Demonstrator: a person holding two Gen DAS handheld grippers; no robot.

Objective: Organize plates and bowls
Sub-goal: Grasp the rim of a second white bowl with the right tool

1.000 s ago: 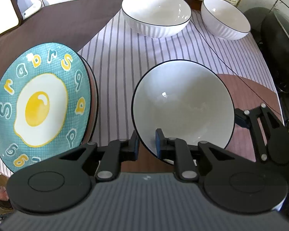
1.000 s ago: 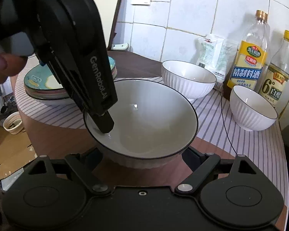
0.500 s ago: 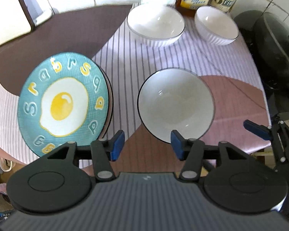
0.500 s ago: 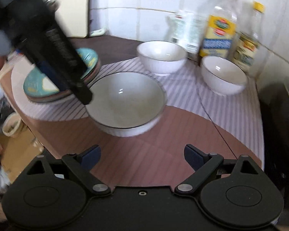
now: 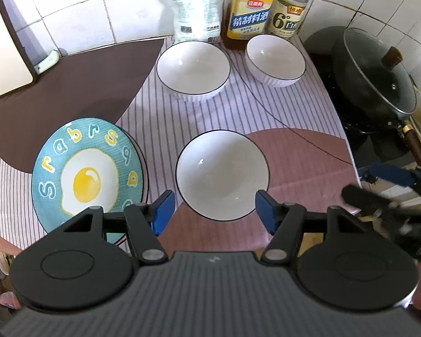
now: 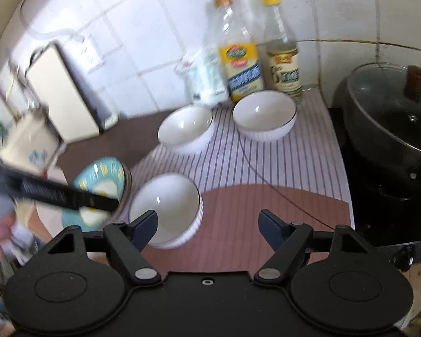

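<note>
Both grippers hang empty above the near bowl (image 5: 222, 174): the left gripper (image 5: 214, 210), jaws just opened apart, directly over it; the right gripper (image 6: 207, 226), jaws wide but just narrowing, with it below its left finger. The glazed, rigid, breakable bowl likely wants a rim pinch. All three bowls look empty; two stand farther ahead.

We've got both wrist cams up high, left looking steeply down, right tilted shallower from the right; both share the near bowl (image 5: 222, 174) (image 6: 165, 206)
</note>
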